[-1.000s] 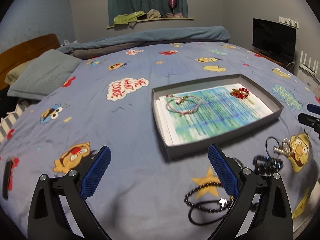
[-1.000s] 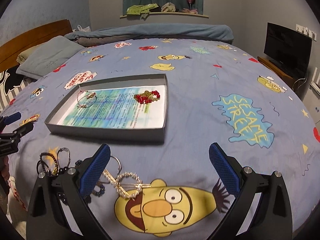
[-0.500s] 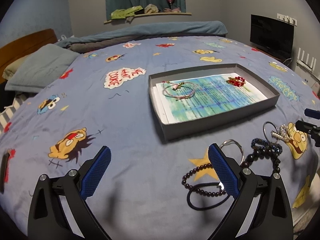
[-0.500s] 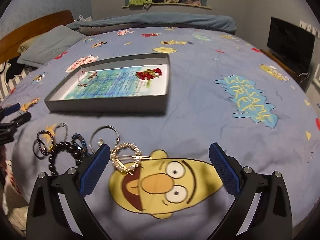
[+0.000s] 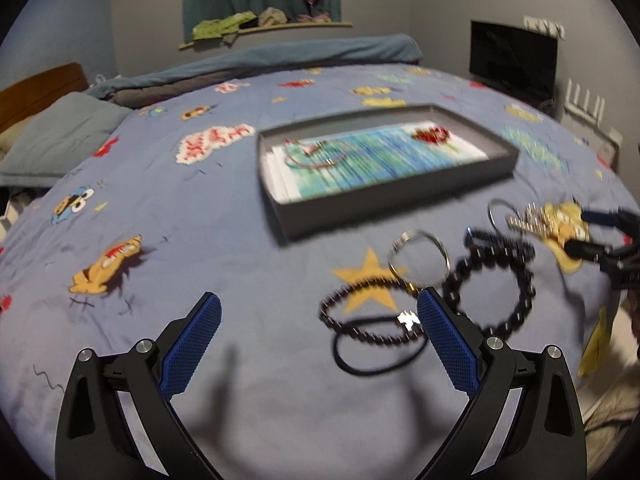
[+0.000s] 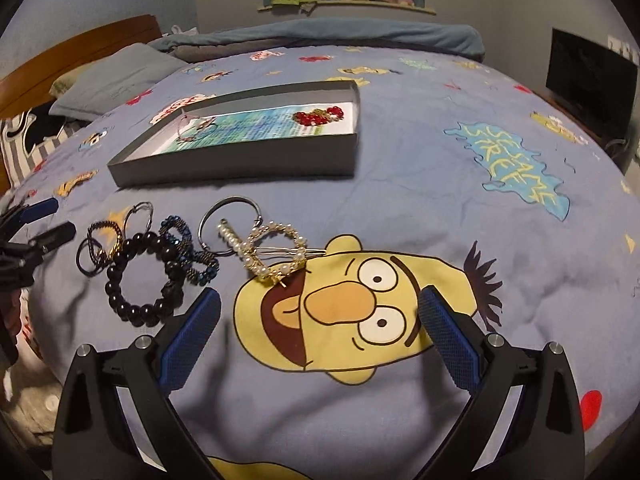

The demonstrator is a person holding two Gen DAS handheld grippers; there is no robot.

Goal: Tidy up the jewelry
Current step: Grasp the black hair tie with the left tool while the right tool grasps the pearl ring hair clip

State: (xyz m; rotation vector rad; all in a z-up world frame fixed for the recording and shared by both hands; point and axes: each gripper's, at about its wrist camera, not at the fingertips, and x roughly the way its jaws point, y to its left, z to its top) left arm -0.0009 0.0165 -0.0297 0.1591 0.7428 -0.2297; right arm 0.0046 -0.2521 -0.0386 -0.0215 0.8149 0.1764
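A grey shallow tray (image 5: 400,196) (image 6: 240,160) lies on the blue cartoon bedspread, holding a pink cord bracelet (image 5: 316,154) (image 6: 192,128) and a red bead piece (image 5: 434,135) (image 6: 318,116). In front of it lies loose jewelry: a big black bead bracelet (image 5: 496,284) (image 6: 140,276), a small dark bead bracelet (image 5: 360,312), silver rings (image 5: 420,258) (image 6: 228,220), a dark blue beaded piece (image 6: 188,252) and a pearl hair clip (image 6: 272,252). My left gripper (image 5: 318,340) is open and empty, just left of the small bracelets. My right gripper (image 6: 320,328) is open and empty, below the pearl clip.
A grey pillow (image 5: 56,144) and wooden headboard (image 6: 72,56) are at the left. A rolled blanket (image 5: 260,64) lies at the far end. A dark TV (image 5: 512,64) stands at the right. The bed edge runs near the jewelry pile.
Both grippers have pulled back toward me and lowered; the tray looks farther off and the loose jewelry pile has come fully into view. Both stay open.
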